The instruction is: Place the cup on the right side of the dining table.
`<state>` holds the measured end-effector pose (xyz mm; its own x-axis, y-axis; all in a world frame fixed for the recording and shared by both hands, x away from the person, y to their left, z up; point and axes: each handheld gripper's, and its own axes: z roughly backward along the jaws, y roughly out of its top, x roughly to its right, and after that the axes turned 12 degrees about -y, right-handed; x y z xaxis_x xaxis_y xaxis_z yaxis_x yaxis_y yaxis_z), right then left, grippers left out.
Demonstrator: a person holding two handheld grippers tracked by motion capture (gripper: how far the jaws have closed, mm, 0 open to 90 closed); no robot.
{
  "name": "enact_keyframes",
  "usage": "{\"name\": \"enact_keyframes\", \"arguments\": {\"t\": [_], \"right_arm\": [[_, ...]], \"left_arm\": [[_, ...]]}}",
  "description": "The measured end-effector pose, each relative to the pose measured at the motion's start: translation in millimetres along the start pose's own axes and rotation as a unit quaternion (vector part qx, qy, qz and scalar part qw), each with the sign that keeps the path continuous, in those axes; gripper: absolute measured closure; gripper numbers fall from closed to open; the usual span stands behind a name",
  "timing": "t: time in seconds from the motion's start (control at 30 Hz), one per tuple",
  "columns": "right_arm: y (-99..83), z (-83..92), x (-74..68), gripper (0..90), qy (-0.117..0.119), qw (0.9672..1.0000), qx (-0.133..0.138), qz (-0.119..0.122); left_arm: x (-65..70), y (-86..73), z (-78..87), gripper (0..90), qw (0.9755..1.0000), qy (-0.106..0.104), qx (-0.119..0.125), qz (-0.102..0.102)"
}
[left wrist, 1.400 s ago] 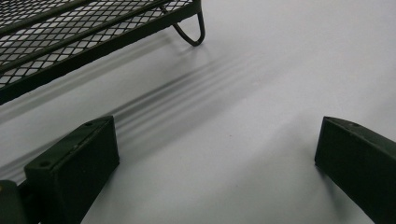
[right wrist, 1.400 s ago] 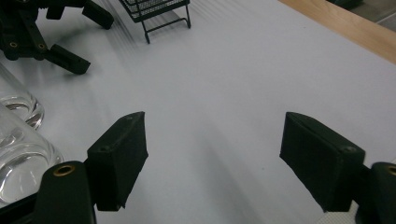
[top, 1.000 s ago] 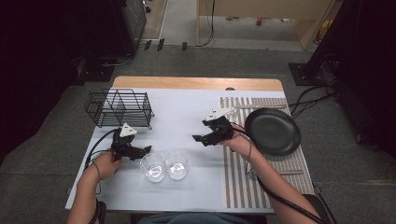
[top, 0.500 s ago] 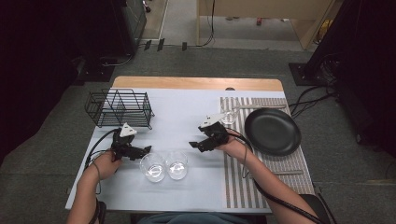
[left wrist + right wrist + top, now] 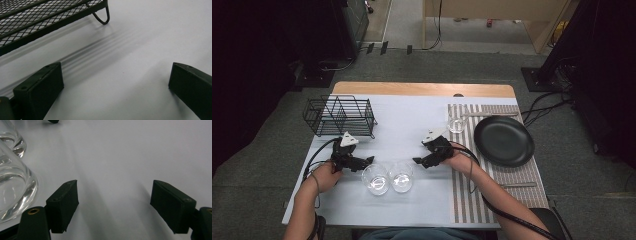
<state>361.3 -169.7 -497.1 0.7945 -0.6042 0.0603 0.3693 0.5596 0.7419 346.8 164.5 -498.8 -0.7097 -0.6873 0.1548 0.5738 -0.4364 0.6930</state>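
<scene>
The person is sitting at the table (image 5: 422, 125) with a gripper in each hand, and two clear glasses (image 5: 388, 177) are standing side by side, touching, near its front edge between the grippers. The left gripper (image 5: 366, 161) is hovering just beside the left glass (image 5: 375, 179), its jaws standing wide apart with nothing between them. The right gripper (image 5: 417, 161) is pointing at the right glass (image 5: 401, 176) from the other side; its jaws are also gaping apart over bare table, and in the right gripper view the glass is sitting just outside the left jaw, not between the two. A black wire rack (image 5: 339, 116) is standing behind the left gripper. On the striped mat (image 5: 472, 195) a black plate (image 5: 504, 140) and a small glass (image 5: 456, 125) are lying well apart from the pair.
</scene>
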Motion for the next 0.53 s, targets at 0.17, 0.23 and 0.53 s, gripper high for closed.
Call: {"name": "enact_keyframes", "arguments": {"t": [0.17, 0.23, 0.53], "right_arm": [[-2.3, -2.3, -1.0, 20.9, 0.001, 1.0, 0.004, 0.005], [-2.5, -2.4, -0.5, 21.0, 0.002, 1.0, 0.005, 0.003], [-1.6, -4.0, -4.4, 14.4, 0.001, 0.9998, -0.003, 0.021]], "left_arm": [[0.0, 0.0, 0.0, 0.0, 1.0, 0.0, 0.0, 0.0], [0.0, 0.0, 0.0, 0.0, 1.0, 0.0, 0.0, 0.0], [0.0, 0.0, 0.0, 0.0, 1.0, 0.0, 0.0, 0.0]]}}
